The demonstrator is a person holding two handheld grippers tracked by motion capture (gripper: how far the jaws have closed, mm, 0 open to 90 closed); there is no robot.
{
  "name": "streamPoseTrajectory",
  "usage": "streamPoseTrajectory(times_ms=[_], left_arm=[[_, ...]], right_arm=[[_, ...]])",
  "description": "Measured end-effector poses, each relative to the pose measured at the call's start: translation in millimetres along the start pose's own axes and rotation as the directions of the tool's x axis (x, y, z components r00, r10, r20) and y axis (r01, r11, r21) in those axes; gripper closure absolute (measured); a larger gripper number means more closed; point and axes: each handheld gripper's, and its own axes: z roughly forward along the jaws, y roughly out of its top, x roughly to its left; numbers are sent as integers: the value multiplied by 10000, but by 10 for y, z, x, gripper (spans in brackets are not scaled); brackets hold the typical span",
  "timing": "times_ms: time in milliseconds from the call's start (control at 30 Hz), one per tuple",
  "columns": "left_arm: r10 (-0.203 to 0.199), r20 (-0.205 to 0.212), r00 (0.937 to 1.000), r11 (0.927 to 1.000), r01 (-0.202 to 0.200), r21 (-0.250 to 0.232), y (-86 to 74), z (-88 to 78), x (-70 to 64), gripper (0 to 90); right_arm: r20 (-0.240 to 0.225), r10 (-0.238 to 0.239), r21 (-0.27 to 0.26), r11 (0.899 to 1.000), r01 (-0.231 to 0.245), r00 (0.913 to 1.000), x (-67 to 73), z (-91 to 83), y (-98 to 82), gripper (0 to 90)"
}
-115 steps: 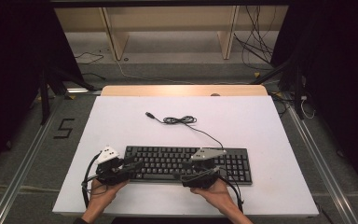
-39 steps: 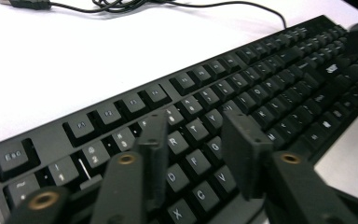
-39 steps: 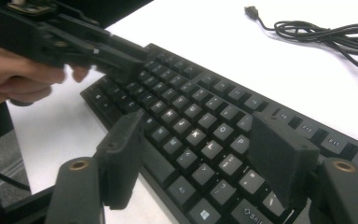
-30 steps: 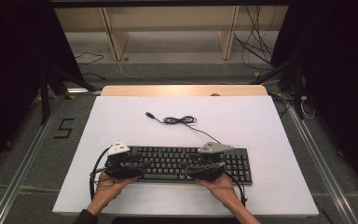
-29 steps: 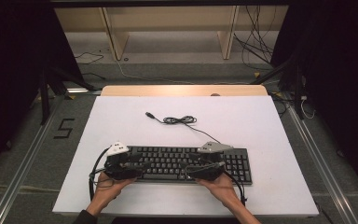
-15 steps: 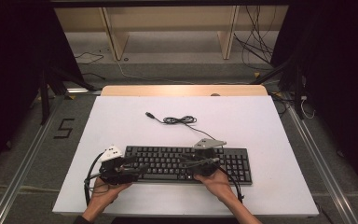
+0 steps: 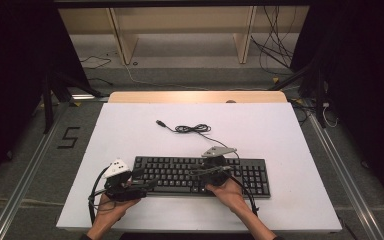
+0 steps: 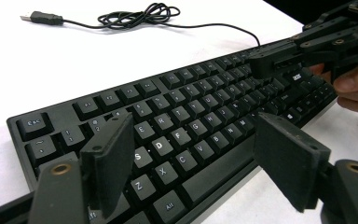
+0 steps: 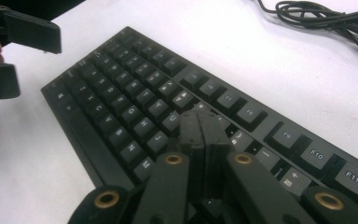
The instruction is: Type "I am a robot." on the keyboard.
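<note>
A flat black plastic keyboard [image 7: 202, 175] with matte square keys lies near on the smooth white bench [image 7: 280, 130]. Left tool [image 7: 139, 186], pads apart, flanks its left end; right tool [image 7: 200, 171], pads together, hovers mid-keys.

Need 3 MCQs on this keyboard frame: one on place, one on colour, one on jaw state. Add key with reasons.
1. Where does the coiled cable lie?
A. On the white table, beyond the keyboard
B. On top of the keys
C. On the floor

2. What colour is the keyboard?
A. White
B. Black
C. Grey

3. How do the jaws of the right gripper stand?
A. Wide open
B. Shut on the cable
C. Shut together, nothing between them

Key: 1 A, the high view shows the cable on the bare tabletop past the keyboard's far edge. 2 B, case and keys are black in every view. 3 C, the right gripper view shows both jaws pressed flat together above the keys.
</note>
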Motion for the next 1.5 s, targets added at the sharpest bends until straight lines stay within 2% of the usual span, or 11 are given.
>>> streamPoseTrajectory(times_ms=[167, 533, 1267, 1300, 1500], left_arm=[[121, -68, 9999, 9999, -122, -84, -8, -17, -15, 280], [99, -139, 9999, 9999, -100, -87, -25, -39, -3, 268], [66, -185, 9998, 9999, -68, -129, -34, -52, 3, 264], [71, -182, 9998, 9999, -73, -130, -34, -53, 3, 263], [102, -155, 9998, 9997, -105, -222, -32, -70, 1, 263]], right_arm=[[-12, 37, 77, 10000, -37, 10000, -13, 37, 4, 900], [40, 59, 320, 9995, -60, 10000, -11, 119, 35, 900], [572, -65, 954, 9954, 10, 9983, -27, 261, 18, 900], [656, -162, 1116, 9937, 88, 9977, -20, 276, 12, 900], [681, -251, 1112, 9936, 174, 9974, -13, 282, 5, 900]])
